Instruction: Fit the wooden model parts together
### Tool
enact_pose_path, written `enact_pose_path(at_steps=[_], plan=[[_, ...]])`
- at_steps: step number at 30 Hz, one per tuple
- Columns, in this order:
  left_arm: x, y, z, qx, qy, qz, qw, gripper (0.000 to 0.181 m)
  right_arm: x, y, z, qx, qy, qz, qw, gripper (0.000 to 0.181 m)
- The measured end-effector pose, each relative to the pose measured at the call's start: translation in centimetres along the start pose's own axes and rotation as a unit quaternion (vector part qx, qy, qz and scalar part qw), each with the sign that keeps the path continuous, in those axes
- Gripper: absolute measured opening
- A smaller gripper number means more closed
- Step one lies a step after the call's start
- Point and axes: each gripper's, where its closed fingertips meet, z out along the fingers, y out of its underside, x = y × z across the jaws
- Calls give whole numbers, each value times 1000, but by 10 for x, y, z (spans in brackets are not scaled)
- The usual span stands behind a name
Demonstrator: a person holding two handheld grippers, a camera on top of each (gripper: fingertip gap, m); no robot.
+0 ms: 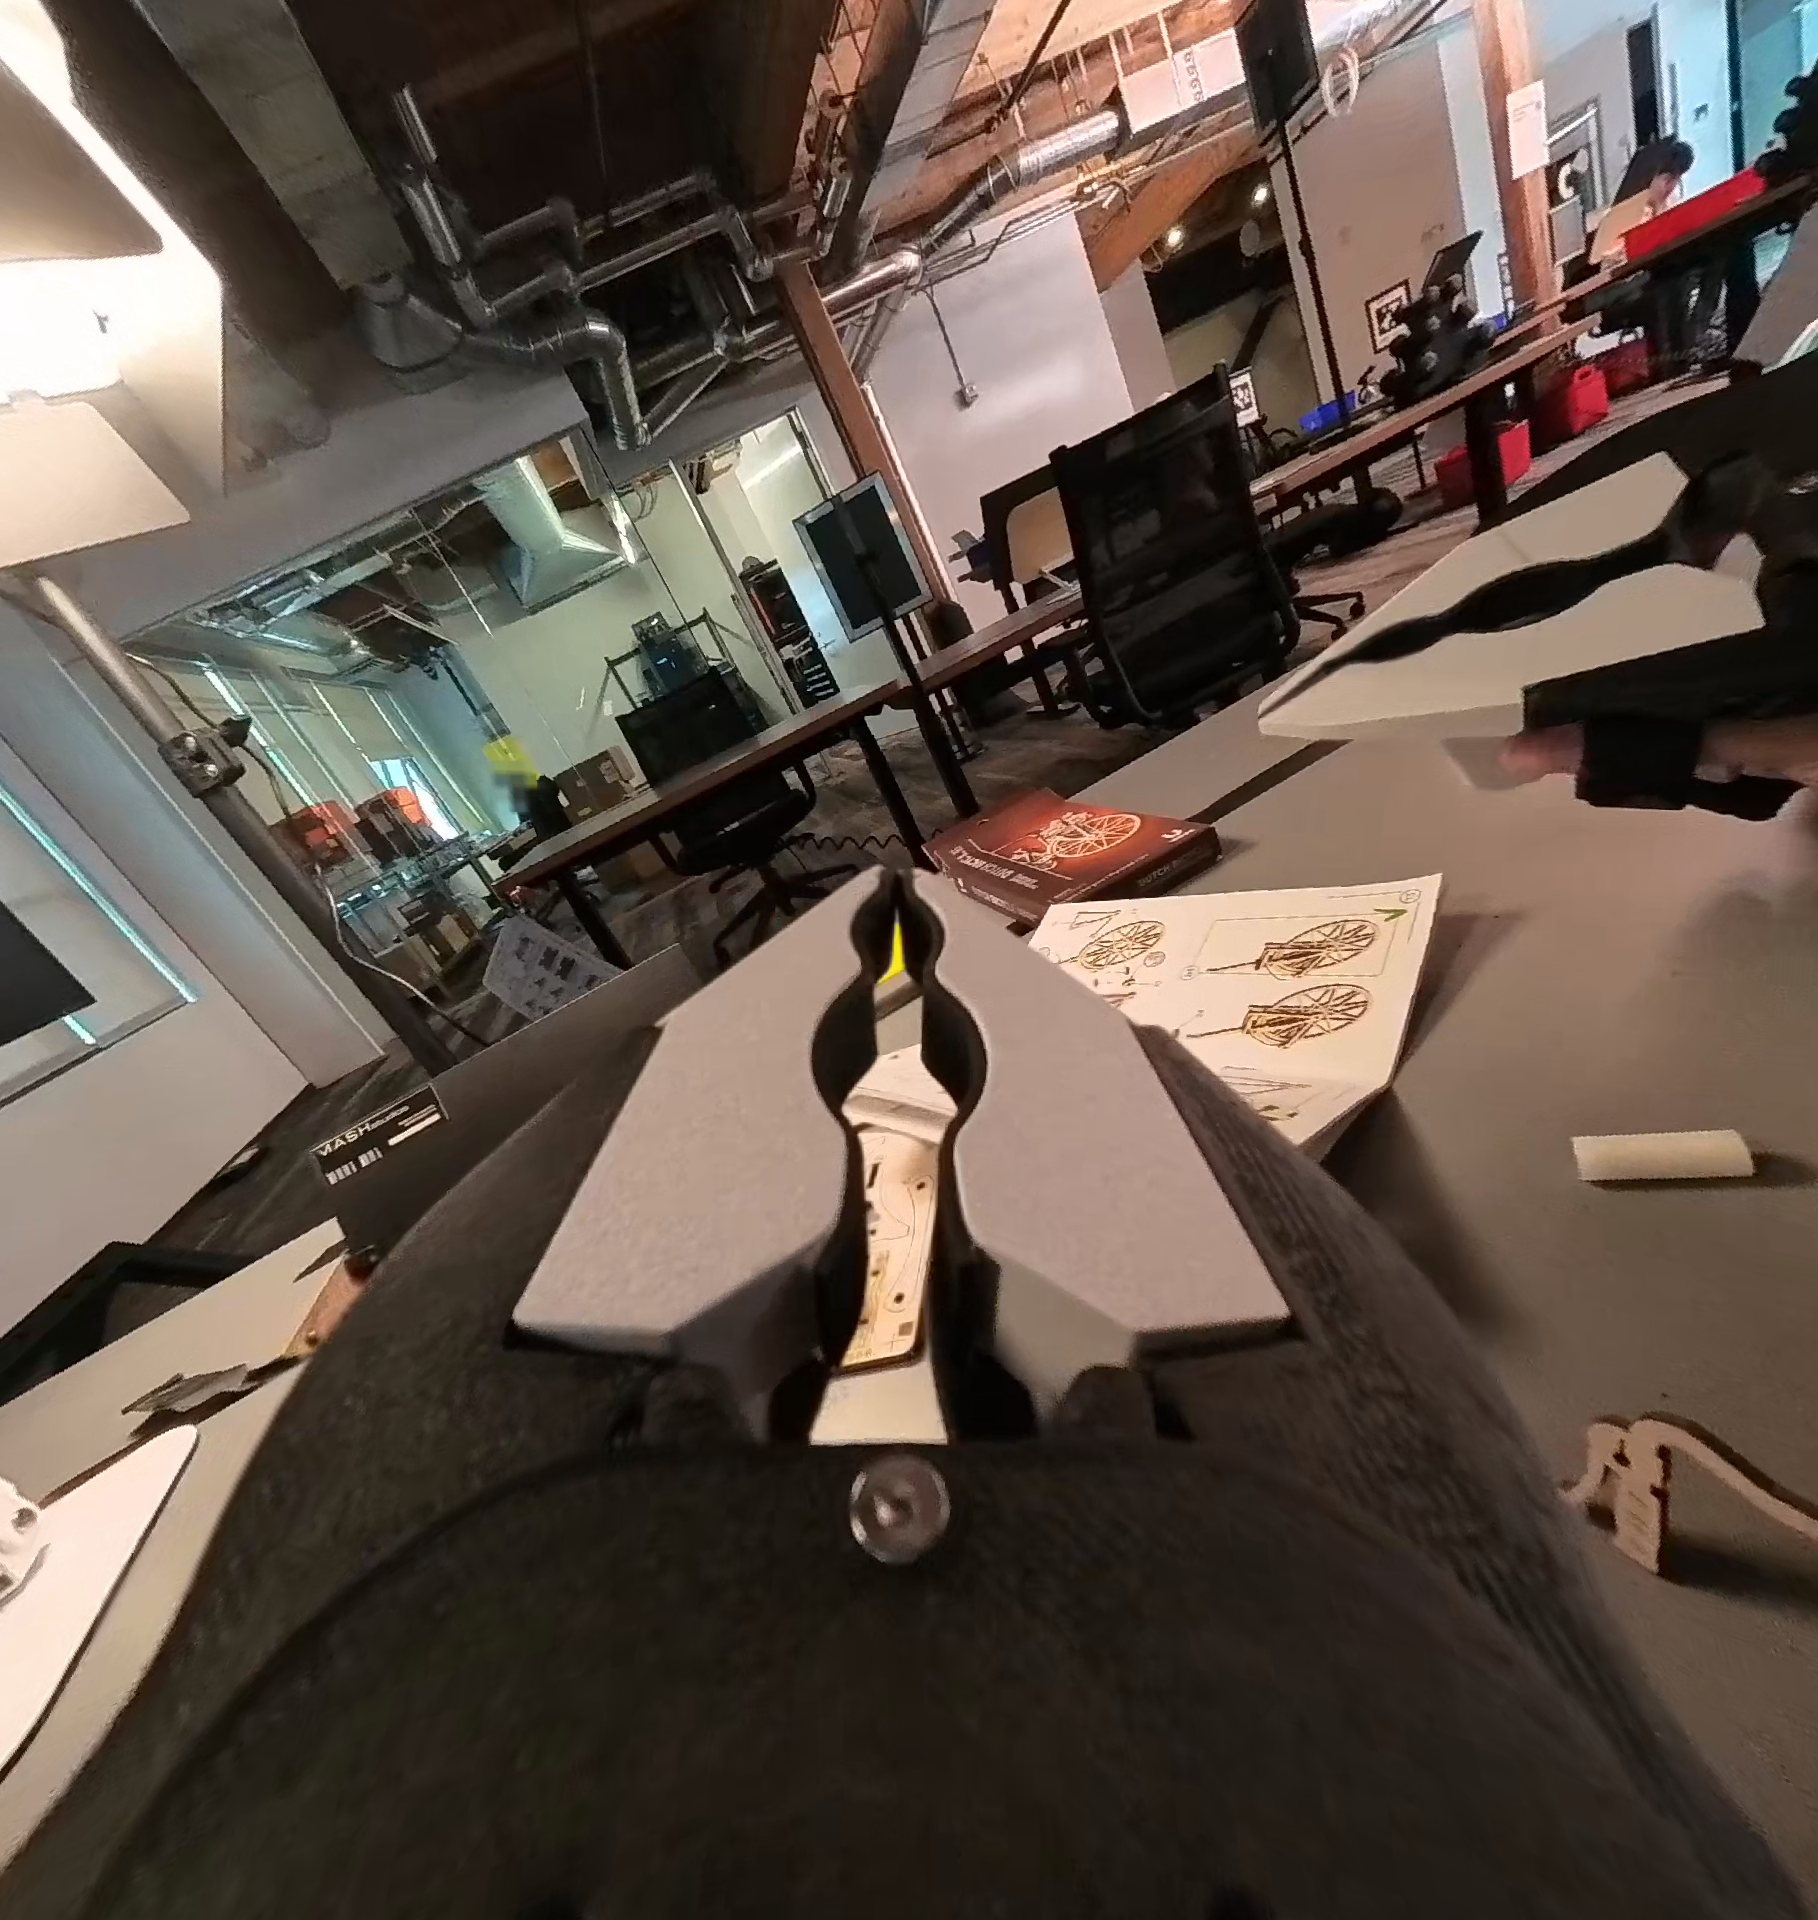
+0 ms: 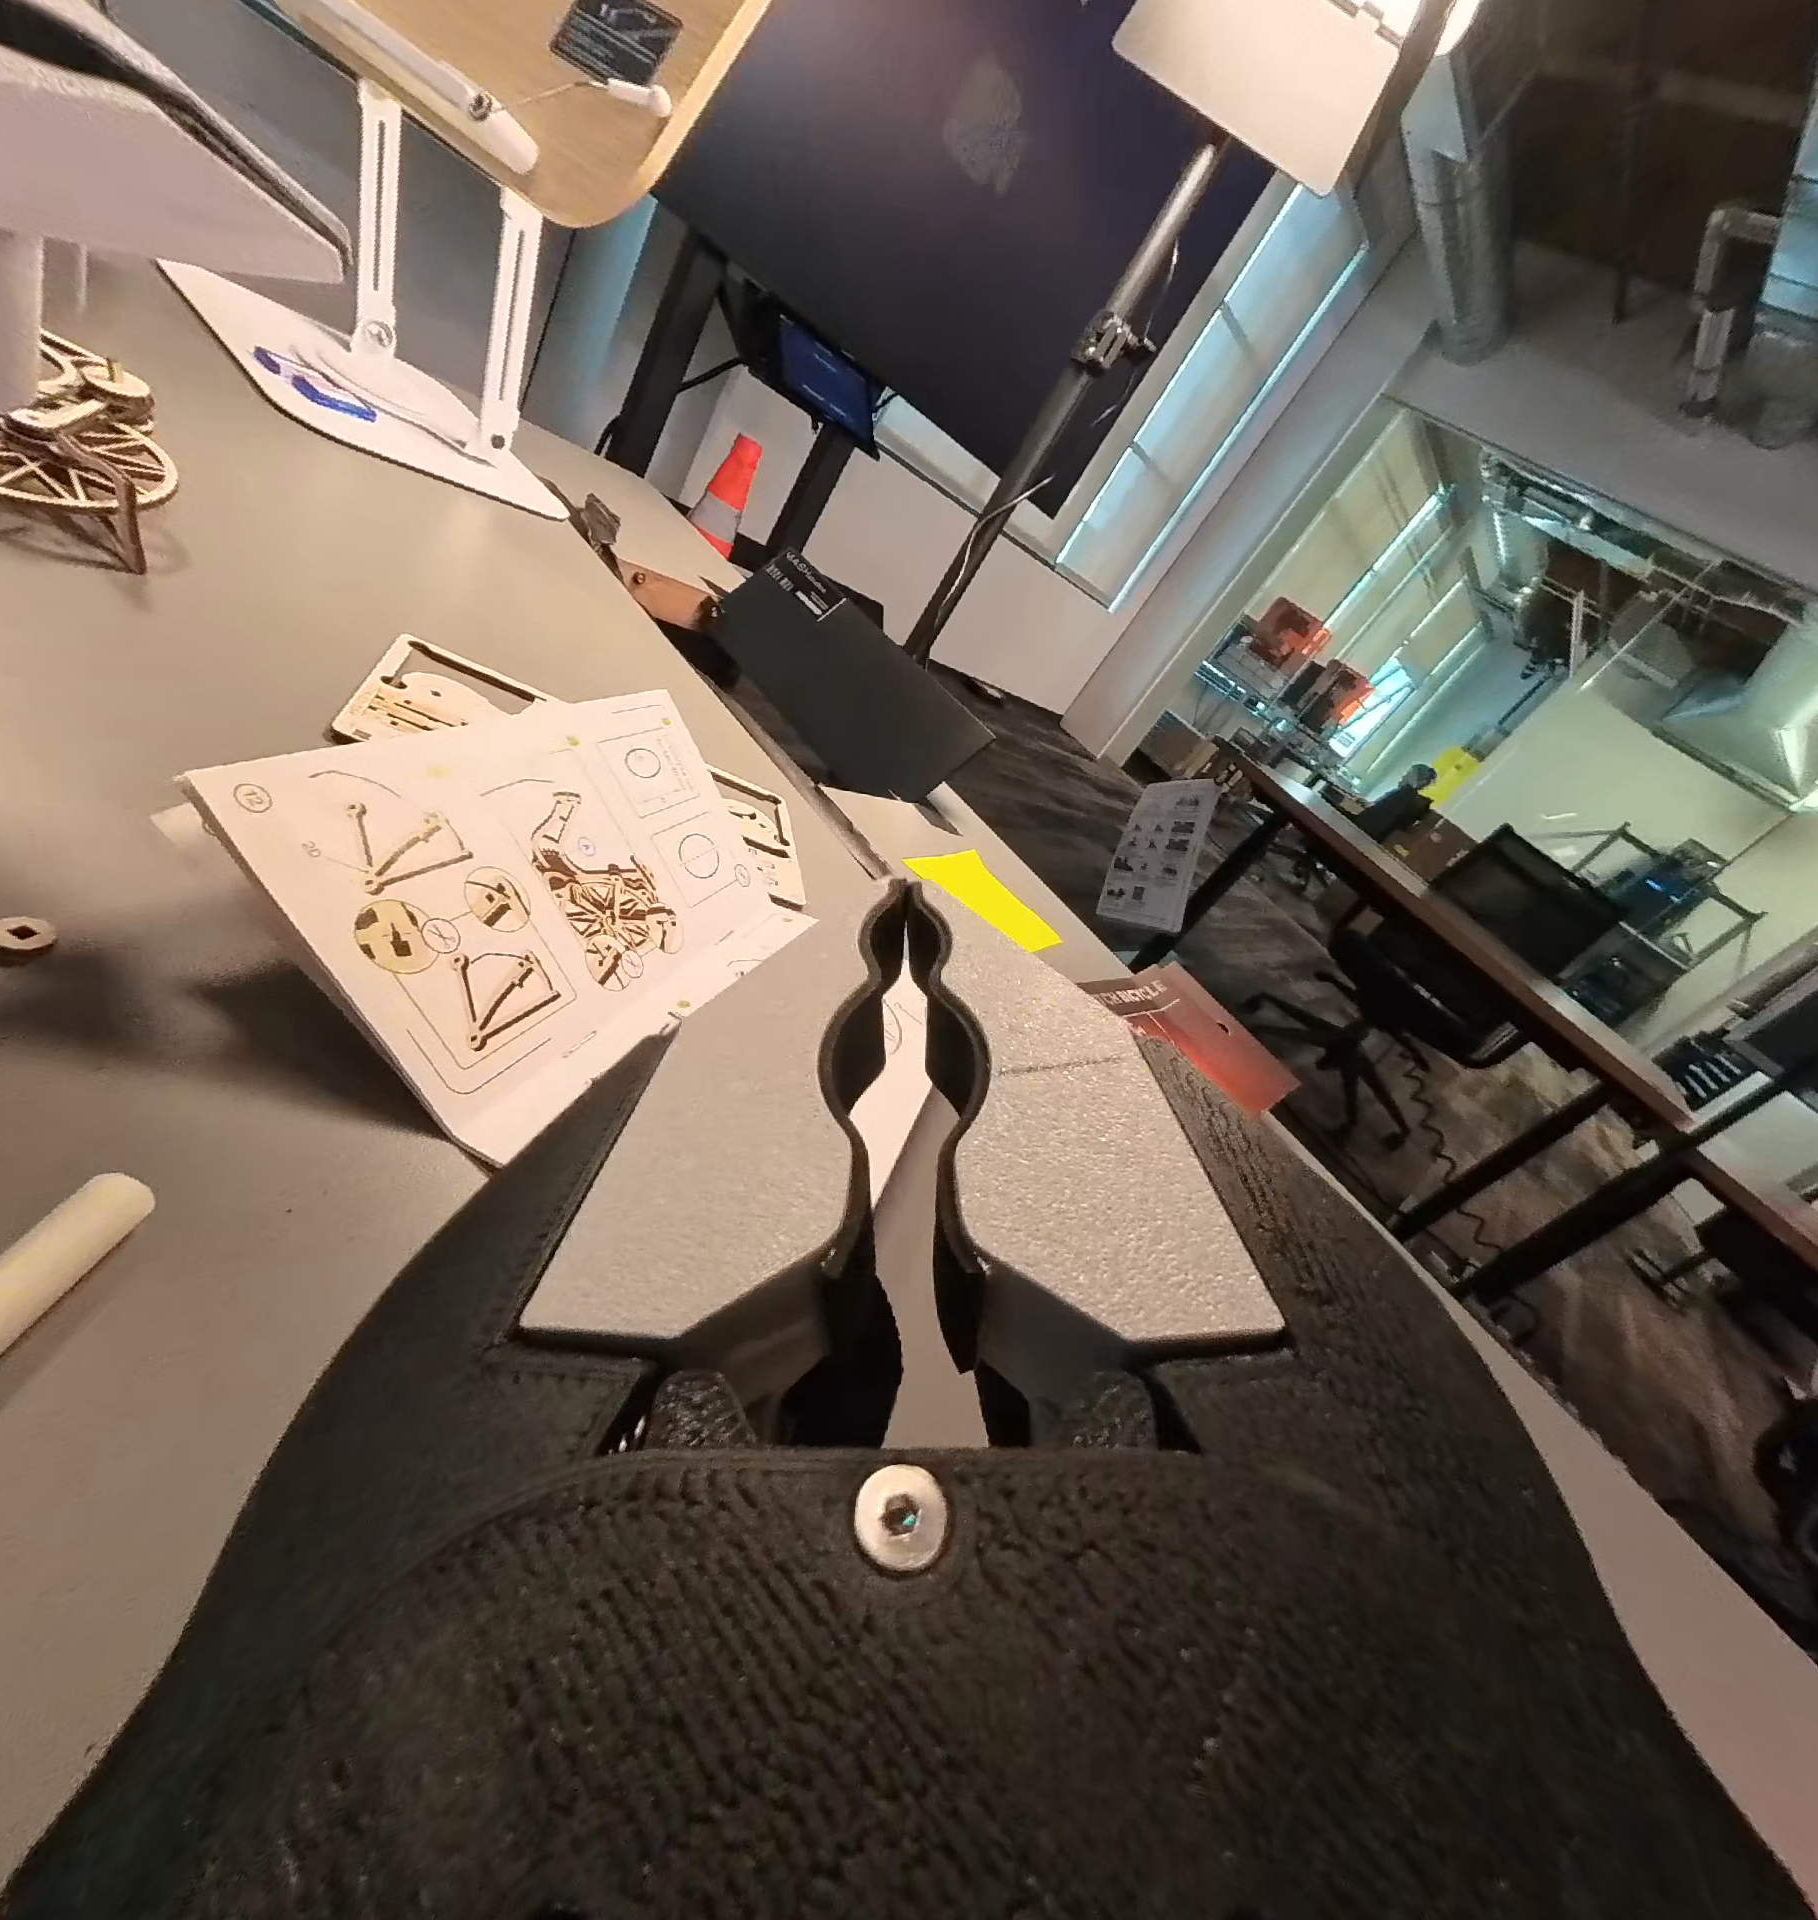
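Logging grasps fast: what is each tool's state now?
Left tool: shut, nothing visibly held.
Right tool: shut, nothing visibly held.

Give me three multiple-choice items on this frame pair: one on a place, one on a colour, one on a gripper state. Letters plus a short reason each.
1. Where does the small cream rounded stick lie?
A. on the grey tabletop
B. on the open instruction booklet
C. between gripper fingers

2. What colour is the flat paper slip at the table's far edge?
A. blue
B. yellow
C. white

3. How does the right gripper stand?
A. wide open
B. clamped on the dark-red kit box
C. tips closed, nothing between them

Answers:
1 A, bare grey surface shows all around the stick in both views.
2 B, the right wrist view shows it bright yellow.
3 C, the fingertips meet and only table shows through the gaps behind.
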Motion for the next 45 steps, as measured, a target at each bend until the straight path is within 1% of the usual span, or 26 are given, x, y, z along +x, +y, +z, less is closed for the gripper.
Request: enact_pose_path(at_steps=[4,6,8,32,40,45], plan=[[0,0,0,0,-4,3,1000,0,0,0,0,1,1,-4,1000,2],[-1,-1,0,3,-8,5,1000,10,0,-1,0,5,1,-4,1000,13],[-2,-1,0,4,-11,4,1000,16,0,-1,0,6,1,-4,1000,16],[2,4,1,-7,3,1,1000,0,-2,0,0,-3,-4,-5,1000,1],[4,6,2,-11,9,2,1000,0,-2,0,-1,0,-5,-6,1000,0],[2,8,3,-15,5,-4,1000,7,-4,0,0,-2,-10,-4,1000,0]])
